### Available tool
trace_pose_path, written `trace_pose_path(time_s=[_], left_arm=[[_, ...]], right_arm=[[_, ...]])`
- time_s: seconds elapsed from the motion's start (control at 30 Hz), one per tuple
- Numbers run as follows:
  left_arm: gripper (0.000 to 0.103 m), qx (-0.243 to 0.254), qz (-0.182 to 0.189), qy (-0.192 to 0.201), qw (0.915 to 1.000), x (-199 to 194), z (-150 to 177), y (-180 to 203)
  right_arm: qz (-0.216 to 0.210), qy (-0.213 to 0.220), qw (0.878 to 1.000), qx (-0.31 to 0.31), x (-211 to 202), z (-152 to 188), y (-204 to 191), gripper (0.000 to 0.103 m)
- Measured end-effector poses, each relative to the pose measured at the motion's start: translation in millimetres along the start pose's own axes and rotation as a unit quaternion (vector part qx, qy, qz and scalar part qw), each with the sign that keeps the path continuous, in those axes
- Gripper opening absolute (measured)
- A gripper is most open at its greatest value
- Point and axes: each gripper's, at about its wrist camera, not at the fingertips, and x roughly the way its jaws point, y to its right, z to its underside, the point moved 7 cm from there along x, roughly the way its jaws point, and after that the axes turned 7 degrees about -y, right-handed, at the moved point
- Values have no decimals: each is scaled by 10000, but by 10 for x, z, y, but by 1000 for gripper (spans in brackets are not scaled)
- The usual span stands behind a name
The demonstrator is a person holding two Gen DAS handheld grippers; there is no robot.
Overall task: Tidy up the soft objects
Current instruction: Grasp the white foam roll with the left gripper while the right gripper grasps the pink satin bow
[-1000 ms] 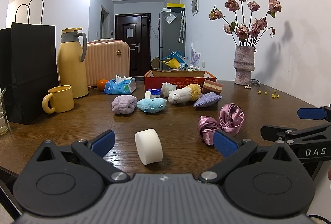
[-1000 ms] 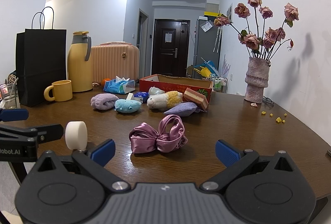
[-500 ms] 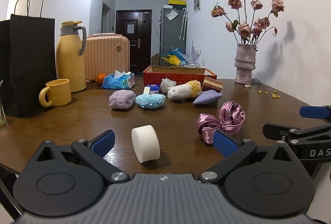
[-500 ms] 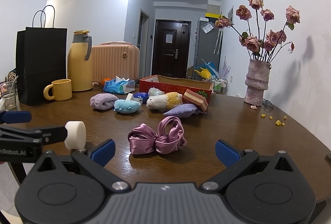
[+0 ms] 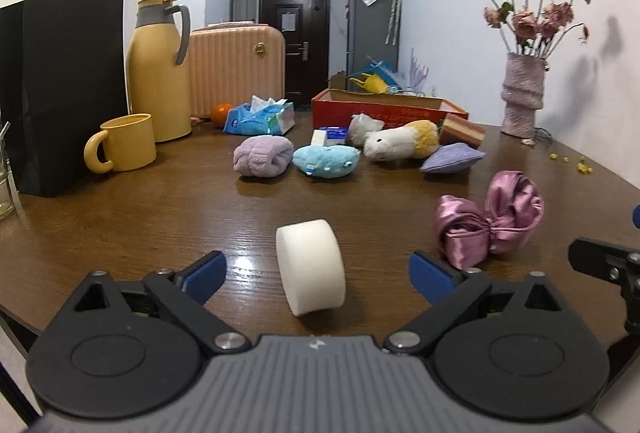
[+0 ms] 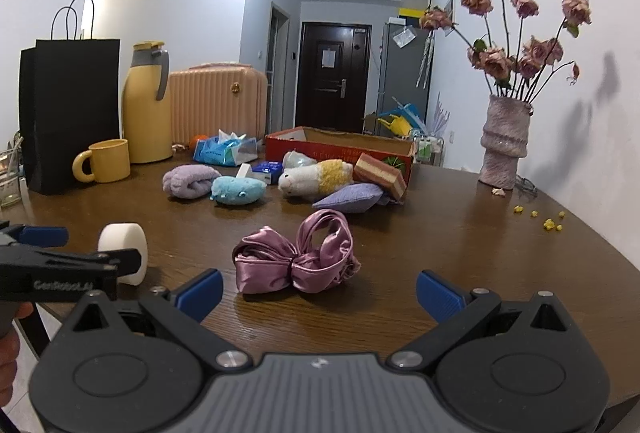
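Note:
A white round sponge (image 5: pixel 310 269) stands on its edge on the brown table (image 5: pixel 160 217). My left gripper (image 5: pixel 318 275) has it between its blue pads; the jaws are closing, with a gap left on both sides. A pink satin bow (image 6: pixel 296 257) lies just ahead of my right gripper (image 6: pixel 319 293), which is open and holds nothing. Further back lie a purple towel roll (image 5: pixel 262 155), a blue plush (image 5: pixel 326 161), a white and yellow plush (image 5: pixel 400 145), a lavender pillow (image 5: pixel 452 158) and a cake-shaped sponge (image 5: pixel 460 129), in front of a red cardboard box (image 5: pixel 384 109).
On the left stand a black paper bag (image 5: pixel 68 89), a yellow thermos (image 5: pixel 160 69), a yellow mug (image 5: pixel 126 147) and a pink suitcase (image 5: pixel 236 69). A tissue pack (image 5: pixel 260 119) and an orange (image 5: pixel 221 113) sit mid-back. A vase of dried roses (image 5: pixel 522 97) stands at the right.
My left gripper has come forward and down, so the white sponge now sits between its fingers, and its jaws have narrowed a little. The right gripper has edged closer to the pink bow.

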Motion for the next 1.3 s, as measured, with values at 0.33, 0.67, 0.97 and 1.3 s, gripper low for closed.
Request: trace_pose_path(time_s=[0.33,0.67,0.97,1.3], left_arm=[[56,-89,-149,-212,9996,412,-60,-77],[29,-16,13,-332,9994,584,-65,-65],[29,41,54,-310,9995,673,-187,-67],[29,17,44,-331,9994,779,-266,-138]], right_arm=[[-70,-214,9997,19,350,-55,28,103],[-170,-406,9990,-3,719,-164,9,103],[-341,-583,9976,-171,1061,-329,-134,103],[-495,-1086,9927,-191,1493,-315,-200,103]])
